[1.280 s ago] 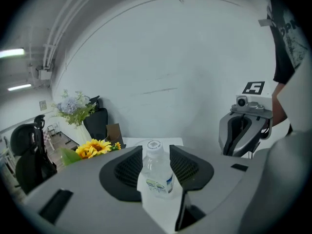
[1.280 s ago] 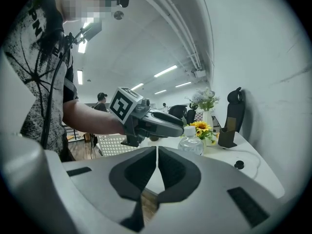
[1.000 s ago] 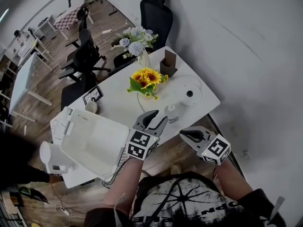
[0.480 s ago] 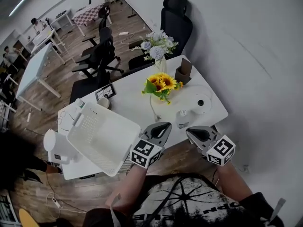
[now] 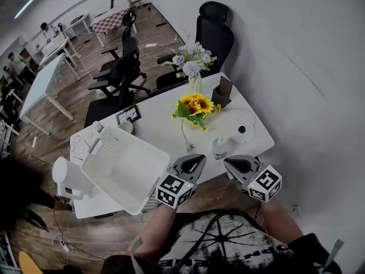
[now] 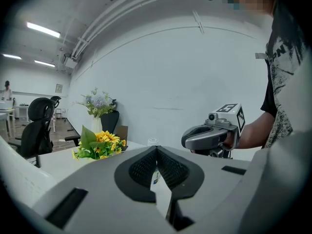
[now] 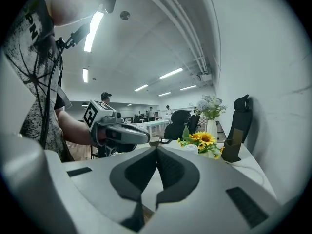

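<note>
A clear water bottle [image 5: 220, 147] with a white cap stands upright near the front edge of the white table [image 5: 159, 127]. My left gripper [image 5: 195, 161] hovers just short of that edge, left of the bottle, jaws shut and empty. In the left gripper view [image 6: 156, 148] only the bottle's cap [image 6: 153, 142] shows over the closed jaws. My right gripper [image 5: 232, 164] hangs off the table edge, right of the bottle, also shut and empty. The right gripper view [image 7: 156, 147] looks across at the left gripper [image 7: 122, 133] and the bottle cap [image 7: 191, 148].
On the table are a bunch of sunflowers [image 5: 197, 104], a vase of pale flowers [image 5: 191, 67], a brown box [image 5: 222, 90] and a white round device [image 5: 242, 129] with a cord. A white perforated basket [image 5: 122, 167] overhangs the front left. Office chairs [image 5: 214, 30] stand behind.
The bottle stood between my left gripper's parted jaws; now that gripper has drawn back from it and its jaws are together. The right gripper stays shut and has shifted slightly.
</note>
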`<state>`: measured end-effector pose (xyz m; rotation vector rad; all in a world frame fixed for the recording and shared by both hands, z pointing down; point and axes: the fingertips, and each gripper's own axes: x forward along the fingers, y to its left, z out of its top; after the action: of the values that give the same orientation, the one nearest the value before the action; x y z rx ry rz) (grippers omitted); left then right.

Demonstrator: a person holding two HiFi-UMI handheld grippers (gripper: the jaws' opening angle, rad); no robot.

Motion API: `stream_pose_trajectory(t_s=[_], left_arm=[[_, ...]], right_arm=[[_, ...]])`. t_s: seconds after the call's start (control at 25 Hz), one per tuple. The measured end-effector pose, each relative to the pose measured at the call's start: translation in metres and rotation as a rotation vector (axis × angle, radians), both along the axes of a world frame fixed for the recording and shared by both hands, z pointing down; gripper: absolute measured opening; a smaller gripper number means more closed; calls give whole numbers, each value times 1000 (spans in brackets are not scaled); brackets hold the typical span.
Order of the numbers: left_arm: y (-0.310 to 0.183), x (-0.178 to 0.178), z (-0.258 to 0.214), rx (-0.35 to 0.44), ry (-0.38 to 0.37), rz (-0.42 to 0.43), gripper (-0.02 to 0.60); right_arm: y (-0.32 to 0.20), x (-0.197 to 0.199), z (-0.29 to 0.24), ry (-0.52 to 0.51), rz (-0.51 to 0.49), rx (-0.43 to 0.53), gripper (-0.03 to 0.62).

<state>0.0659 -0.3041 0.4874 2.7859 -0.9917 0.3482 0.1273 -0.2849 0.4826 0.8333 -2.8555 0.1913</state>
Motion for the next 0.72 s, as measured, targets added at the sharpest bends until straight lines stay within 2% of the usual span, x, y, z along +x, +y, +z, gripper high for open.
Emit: stream_pose_trajectory(t_s=[0.72], left_arm=[[2, 0, 2, -14, 13, 3, 11]], right_arm=[[2, 3, 5, 24, 5, -1, 21]])
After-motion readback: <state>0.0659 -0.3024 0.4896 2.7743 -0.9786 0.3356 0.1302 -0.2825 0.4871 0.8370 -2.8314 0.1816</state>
